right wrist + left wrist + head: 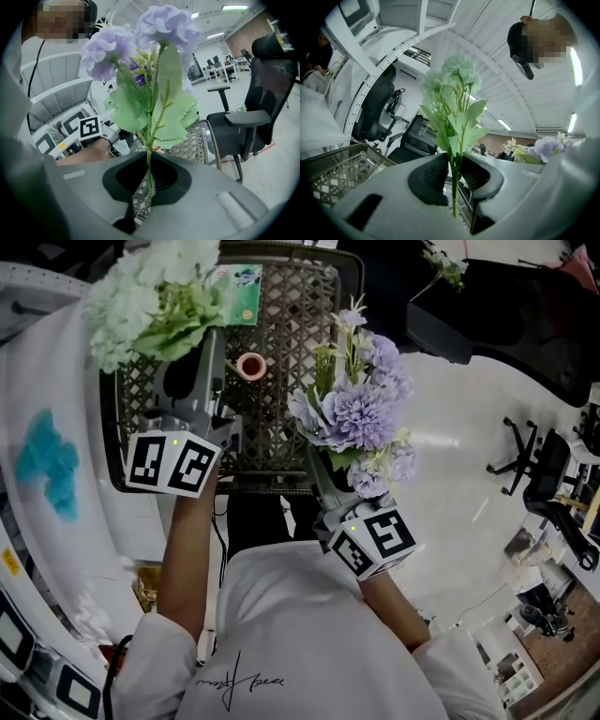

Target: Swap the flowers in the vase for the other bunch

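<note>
Floor [459, 427]: was pale and glossy.
Table [291, 334]: had a woven lattice top and a dark rim.
Office chair [253, 119]: was black and stood near the table.
Ceiling lights [573, 65]: were long strips, lit.
Far wall [243, 35]: was brick-red.

Two bunches are showing (pale green bunch [150, 296], purple bunch [361, 409]), two grippers (left gripper [452, 180], right gripper [147, 180]), one wicker basket [291, 315], one cup [251, 365].

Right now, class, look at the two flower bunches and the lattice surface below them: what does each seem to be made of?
Pale green bunch: likely artificial, fabric petals with matte plastic leaves; the leaf edges look die-cut.
Purple bunch: same, ruffled cloth-like petals, zigzag-cut leaves.
Lattice surface: woven, wicker-like strands in a dark frame, probably metal.
</note>
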The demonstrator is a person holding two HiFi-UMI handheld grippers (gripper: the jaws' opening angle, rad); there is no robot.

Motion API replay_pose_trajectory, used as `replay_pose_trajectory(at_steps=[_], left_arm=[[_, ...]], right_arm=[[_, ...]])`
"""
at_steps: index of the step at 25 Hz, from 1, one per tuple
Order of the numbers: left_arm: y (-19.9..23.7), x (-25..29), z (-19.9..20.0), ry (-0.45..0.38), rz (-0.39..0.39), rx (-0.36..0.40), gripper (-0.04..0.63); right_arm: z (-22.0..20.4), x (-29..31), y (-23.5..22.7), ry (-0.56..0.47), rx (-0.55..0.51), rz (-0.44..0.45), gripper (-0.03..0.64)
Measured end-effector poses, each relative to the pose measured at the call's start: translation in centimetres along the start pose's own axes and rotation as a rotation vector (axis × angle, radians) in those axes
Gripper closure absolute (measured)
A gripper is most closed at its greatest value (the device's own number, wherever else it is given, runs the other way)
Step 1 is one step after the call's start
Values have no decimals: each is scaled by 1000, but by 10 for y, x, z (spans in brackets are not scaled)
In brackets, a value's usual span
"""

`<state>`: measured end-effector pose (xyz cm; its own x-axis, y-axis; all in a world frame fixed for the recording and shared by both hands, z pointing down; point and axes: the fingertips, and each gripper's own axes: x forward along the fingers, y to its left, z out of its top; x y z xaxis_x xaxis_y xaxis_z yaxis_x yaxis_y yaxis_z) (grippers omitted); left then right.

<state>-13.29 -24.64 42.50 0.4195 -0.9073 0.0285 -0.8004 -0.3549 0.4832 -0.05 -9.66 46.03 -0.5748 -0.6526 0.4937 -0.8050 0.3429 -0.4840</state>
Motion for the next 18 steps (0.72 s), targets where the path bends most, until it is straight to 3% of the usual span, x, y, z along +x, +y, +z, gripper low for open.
replay_pose_trajectory(at_steps=[4,18], left_arm=[[2,5,-5,4,11,46,523],[17,13,-32,44,32,75,522]], right_arm=[[1,0,-5,-1,-36,-23,588],[-1,2,-24,-1,-37,-75,588]])
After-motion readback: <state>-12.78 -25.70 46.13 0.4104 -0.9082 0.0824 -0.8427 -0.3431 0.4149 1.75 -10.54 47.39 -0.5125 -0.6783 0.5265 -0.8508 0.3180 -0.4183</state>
